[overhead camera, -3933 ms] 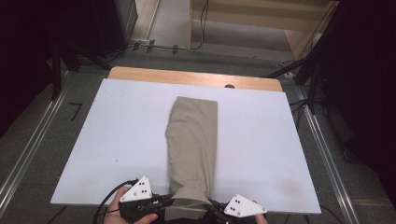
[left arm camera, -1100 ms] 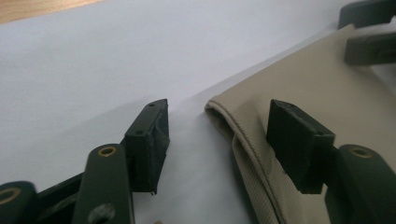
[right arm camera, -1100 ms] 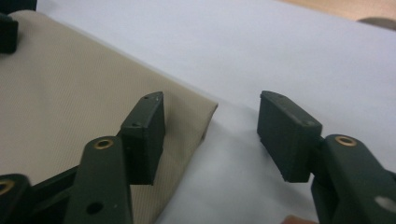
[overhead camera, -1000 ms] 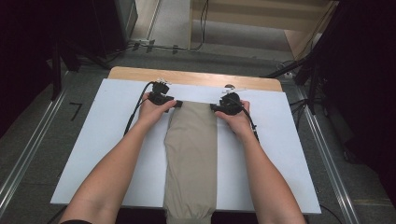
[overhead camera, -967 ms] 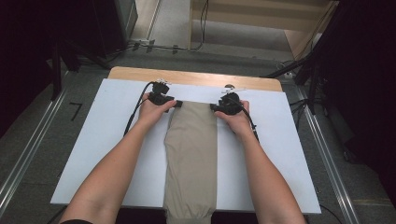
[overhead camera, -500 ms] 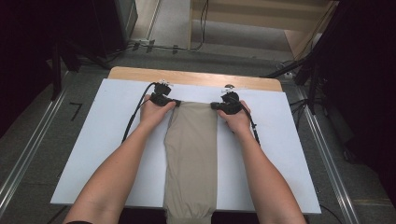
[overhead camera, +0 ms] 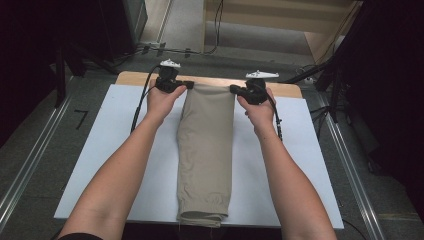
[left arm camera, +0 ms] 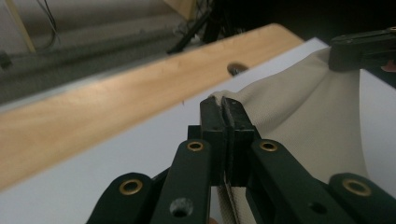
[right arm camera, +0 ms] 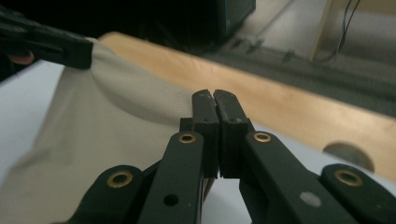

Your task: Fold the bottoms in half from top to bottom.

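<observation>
I have both claws clamped on the far end of the folded khaki trousers (overhead camera: 206, 150): the left claw (overhead camera: 189, 85) pinches the far-left corner, the right claw (overhead camera: 233, 89) the far-right corner, cloth pressed between shut jaws. The trousers lie down the middle of the white counter (overhead camera: 125, 150), long axis running far to near, the near end at the counter's near edge. I judge the fold comes straight toward me, both hands equally placed along that axis.
</observation>
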The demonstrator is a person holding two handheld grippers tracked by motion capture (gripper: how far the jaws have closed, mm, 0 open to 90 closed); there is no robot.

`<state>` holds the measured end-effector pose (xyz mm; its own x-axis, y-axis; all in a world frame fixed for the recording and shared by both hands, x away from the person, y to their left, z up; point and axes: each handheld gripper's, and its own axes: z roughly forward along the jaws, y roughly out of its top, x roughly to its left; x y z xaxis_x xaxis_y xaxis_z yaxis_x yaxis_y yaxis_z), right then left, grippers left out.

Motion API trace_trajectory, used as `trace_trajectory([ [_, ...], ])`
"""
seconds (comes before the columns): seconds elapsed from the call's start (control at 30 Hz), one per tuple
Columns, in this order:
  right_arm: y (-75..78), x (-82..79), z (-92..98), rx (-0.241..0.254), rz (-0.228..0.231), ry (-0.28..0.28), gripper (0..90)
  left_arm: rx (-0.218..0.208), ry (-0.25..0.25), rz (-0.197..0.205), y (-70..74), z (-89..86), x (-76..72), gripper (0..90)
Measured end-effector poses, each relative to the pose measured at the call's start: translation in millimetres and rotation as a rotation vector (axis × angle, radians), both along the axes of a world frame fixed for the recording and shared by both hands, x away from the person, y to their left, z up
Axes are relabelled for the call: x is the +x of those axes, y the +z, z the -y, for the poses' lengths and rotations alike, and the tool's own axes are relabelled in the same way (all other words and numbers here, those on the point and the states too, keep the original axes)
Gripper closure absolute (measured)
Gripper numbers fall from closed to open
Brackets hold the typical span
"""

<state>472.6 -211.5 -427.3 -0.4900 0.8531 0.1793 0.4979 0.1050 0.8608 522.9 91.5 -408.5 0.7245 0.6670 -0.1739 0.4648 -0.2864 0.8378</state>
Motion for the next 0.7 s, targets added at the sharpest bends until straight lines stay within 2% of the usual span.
trace_trajectory([
  [0.07,11.3,-6.1,-0.3,0.004,0.039,0.010,86.5,-0.012,-0.011,0.016,6.6,-2.2,-5.1,89.4],
  [0.1,14.9,-9.7,-1.5,-0.011,0.051,0.018,86.5,-0.017,-0.015,0.027,7.8,-3.1,-8.4,89.4],
  [0.17,18.9,-18.8,-4.3,-0.037,0.068,0.035,86.5,-0.019,-0.021,0.042,8.2,-5.2,-16.9,89.4],
  [0.2,18.9,-22.4,-4.9,-0.031,0.073,0.041,86.5,-0.022,-0.025,0.052,7.7,-6.5,-21.7,89.3],
  [0.3,15.5,-40.4,-6.0,0.047,0.074,0.071,86.4,-0.046,-0.046,0.073,5.8,-11.7,-38.4,89.3],
  [0.33,14.0,-47.5,-7.5,0.049,0.083,0.075,86.4,-0.052,-0.055,0.079,4.8,-13.9,-46.0,89.2],
  [0.43,9.1,-67.3,-11.6,0.011,0.099,0.089,86.4,-0.046,-0.066,0.101,2.0,-18.4,-63.2,89.2],
  [0.6,2.9,-97.1,-5.3,0.063,0.115,0.100,86.5,-0.094,-0.080,0.111,-5.4,-30.8,-94.1,89.2],
  [0.7,0.5,-116.5,-4.5,0.059,0.138,0.125,86.5,-0.102,-0.104,0.126,-8.6,-35.3,-115.0,89.2],
])
